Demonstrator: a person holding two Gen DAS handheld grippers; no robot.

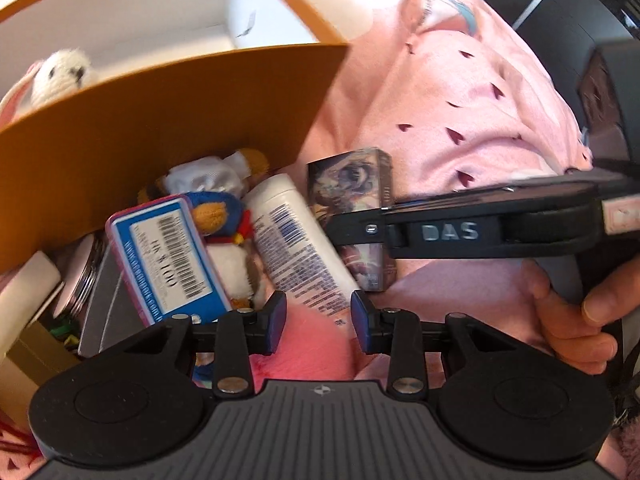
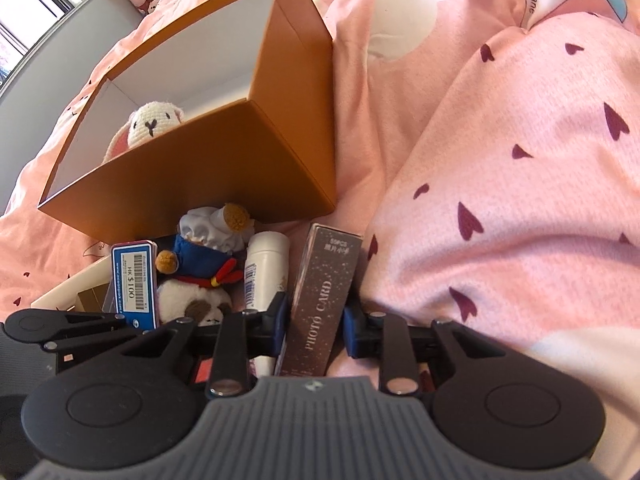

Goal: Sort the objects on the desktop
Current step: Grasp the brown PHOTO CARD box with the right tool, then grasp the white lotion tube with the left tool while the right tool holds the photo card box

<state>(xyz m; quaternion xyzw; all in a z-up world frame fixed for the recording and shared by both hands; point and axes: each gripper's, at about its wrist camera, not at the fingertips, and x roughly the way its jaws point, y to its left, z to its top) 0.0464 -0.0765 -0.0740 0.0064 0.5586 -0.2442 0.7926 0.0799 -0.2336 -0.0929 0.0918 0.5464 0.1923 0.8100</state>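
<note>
The right tool [image 2: 314, 322] has its blue pads on either side of a brown box printed "PHOTO CARD" [image 2: 320, 300], at the lower centre of the right wrist view; the left pad touches the box, while whether the right pad presses it I cannot tell for sure, so the grip looks closed on the box. The box stands tilted on a pink bedspread with dark hearts [image 2: 520, 160]. Just left of it lies a white tube [image 2: 268, 272], then a plush doll in a blue jacket [image 2: 200, 264] and a blue card marked "HK $100" [image 2: 134, 284]. Behind them, in the upper left of the frame, an open orange box [image 2: 192, 184] holds a white knitted rabbit [image 2: 154, 120].

In the left wrist view the left tool [image 1: 319, 318] stands open at lower centre, nothing between its pads, above the end of the white tube. A hand [image 1: 576, 320] at the right edge holds the other tool.
</note>
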